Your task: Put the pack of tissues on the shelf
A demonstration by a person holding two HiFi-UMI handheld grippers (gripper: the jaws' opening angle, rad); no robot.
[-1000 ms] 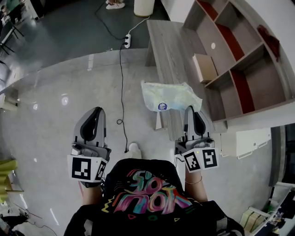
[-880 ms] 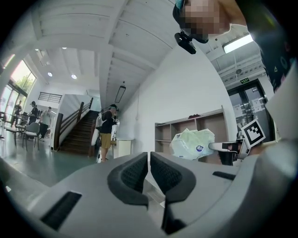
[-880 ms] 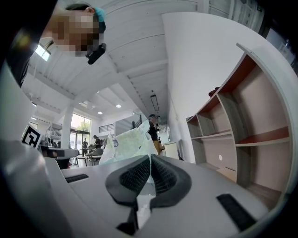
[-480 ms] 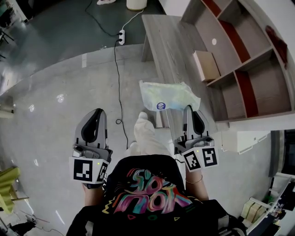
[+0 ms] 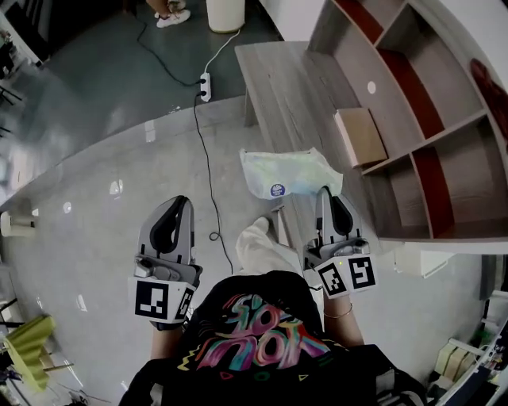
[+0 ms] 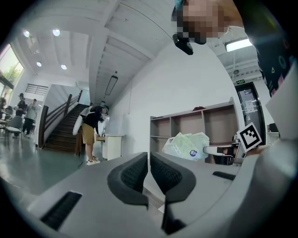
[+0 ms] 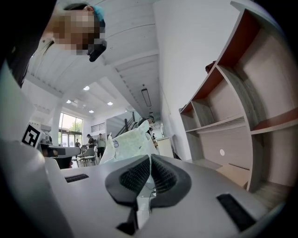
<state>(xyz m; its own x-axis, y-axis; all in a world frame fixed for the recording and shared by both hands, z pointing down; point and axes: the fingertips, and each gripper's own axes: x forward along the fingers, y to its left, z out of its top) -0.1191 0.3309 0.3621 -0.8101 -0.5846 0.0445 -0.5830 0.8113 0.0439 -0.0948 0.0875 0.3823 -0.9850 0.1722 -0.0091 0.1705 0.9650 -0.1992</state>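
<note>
The pack of tissues (image 5: 290, 173), a pale green plastic-wrapped bundle with a blue round sticker, hangs in the air over the near end of the wooden bench (image 5: 290, 83). My right gripper (image 5: 325, 193) is shut on the pack's right edge. From the right gripper view the wrapper (image 7: 126, 145) rises out of the closed right gripper (image 7: 150, 174). The open-fronted wooden shelf (image 5: 413, 119) stands to the right, past the bench. My left gripper (image 5: 182, 203) is shut and holds nothing, out over the floor at the left. From the left gripper view the pack (image 6: 186, 145) shows ahead of the shelf (image 6: 195, 123).
A brown cardboard box (image 5: 359, 135) lies at the foot of the shelf's lower compartment. A white power strip (image 5: 205, 86) and its black cable (image 5: 208, 182) run across the grey floor. A white bin (image 5: 225, 14) stands at the back. People stand far off near a staircase (image 6: 91, 135).
The person has stepped forward, a trouser leg swinging ahead; bench and shelf have come nearer. The right gripper still holds the pack; both grippers keep their pose.
</note>
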